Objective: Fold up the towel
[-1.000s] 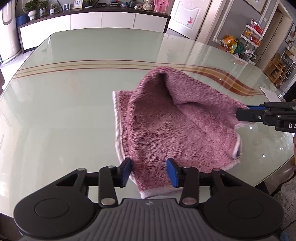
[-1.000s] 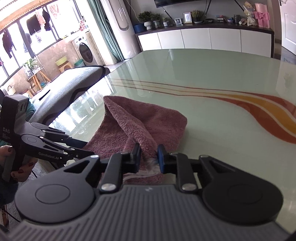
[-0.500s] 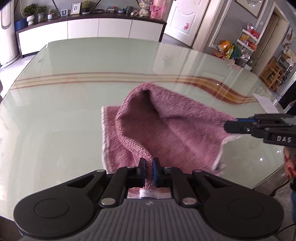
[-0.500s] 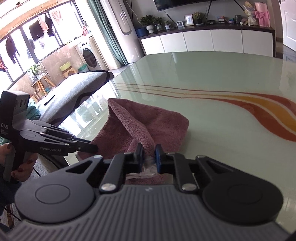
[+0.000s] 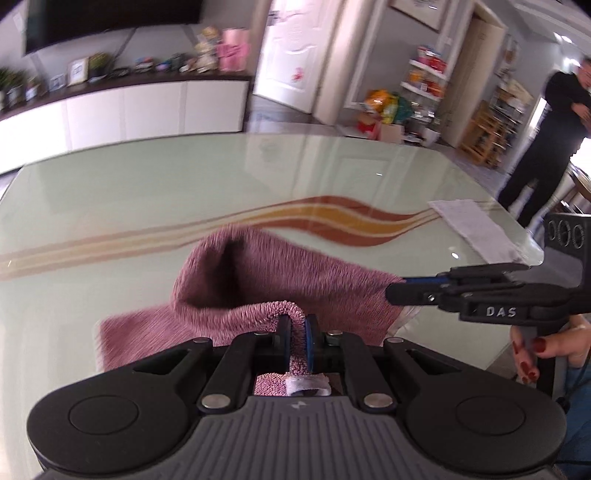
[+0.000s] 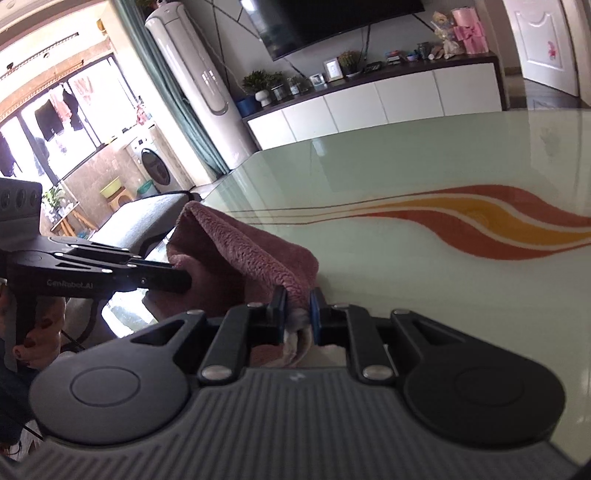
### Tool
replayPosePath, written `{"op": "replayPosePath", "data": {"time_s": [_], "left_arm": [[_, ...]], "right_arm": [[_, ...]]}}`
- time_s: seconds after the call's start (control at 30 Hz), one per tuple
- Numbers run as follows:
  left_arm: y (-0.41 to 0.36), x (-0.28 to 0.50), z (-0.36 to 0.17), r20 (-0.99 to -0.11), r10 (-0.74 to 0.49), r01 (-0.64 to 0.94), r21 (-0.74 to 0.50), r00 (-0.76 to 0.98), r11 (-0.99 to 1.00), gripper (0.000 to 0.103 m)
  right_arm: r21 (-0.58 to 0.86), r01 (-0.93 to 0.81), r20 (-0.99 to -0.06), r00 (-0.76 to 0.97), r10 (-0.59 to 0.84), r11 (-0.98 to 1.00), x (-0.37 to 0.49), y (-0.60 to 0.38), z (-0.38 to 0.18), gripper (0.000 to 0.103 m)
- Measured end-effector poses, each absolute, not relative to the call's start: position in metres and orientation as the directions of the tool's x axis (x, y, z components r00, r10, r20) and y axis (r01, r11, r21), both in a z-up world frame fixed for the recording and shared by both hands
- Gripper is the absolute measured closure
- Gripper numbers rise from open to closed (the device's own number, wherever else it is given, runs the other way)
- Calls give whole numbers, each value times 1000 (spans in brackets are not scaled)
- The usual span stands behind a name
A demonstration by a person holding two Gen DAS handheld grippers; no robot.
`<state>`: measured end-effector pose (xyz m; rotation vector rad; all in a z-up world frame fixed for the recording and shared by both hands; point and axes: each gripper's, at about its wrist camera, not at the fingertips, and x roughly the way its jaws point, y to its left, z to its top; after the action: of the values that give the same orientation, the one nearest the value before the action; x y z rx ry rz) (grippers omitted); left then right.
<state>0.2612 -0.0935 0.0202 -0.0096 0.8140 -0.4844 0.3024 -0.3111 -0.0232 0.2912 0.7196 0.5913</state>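
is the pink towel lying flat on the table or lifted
Partly lifted. The towel is pinched at its near corners by the left tool and right tool, tenting up; its far part looks to rest on the table.

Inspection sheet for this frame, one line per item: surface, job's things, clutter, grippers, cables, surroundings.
Surface: glossy pale green table with red and orange wavy stripes.
Job's things: mauve towel, partly lifted off the table and bunched between the two grippers; part of it appears to rest on the glass.
Clutter: white cloth lying at the table's far right edge.
Grippers: left gripper shut on a towel edge; right gripper shut on another edge.
Cables: nothing seen on the table.
Surroundings: white cabinet with plants and frames, wall television, a person in black standing beyond the table.
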Motion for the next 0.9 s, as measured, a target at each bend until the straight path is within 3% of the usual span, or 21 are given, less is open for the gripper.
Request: {"op": "replayPosePath", "data": {"time_s": [0.43, 0.57, 0.67, 0.73, 0.9], "left_arm": [[-240, 307, -17, -742, -497, 577, -183, 450, 796, 93], [-238, 305, -22, -728, -515, 556, -221, 453, 801, 74], [-216, 296, -21, -724, -482, 511, -208, 493, 834, 73], [-196, 289, -21, -729, -453, 472, -201, 514, 859, 73], [-129, 266, -27, -768, -337, 357, -152, 544, 922, 69]], "right_arm": [[548, -152, -578, 642, 503, 823, 287, -400, -67, 90], [551, -155, -582, 633, 511, 820, 280, -409, -68, 88], [552, -172, -578, 627, 522, 816, 278, -408, -66, 83], [558, -191, -569, 620, 540, 807, 278, -404, -64, 73], [544, -253, -578, 578, 576, 800, 274, -383, -63, 72]]}}
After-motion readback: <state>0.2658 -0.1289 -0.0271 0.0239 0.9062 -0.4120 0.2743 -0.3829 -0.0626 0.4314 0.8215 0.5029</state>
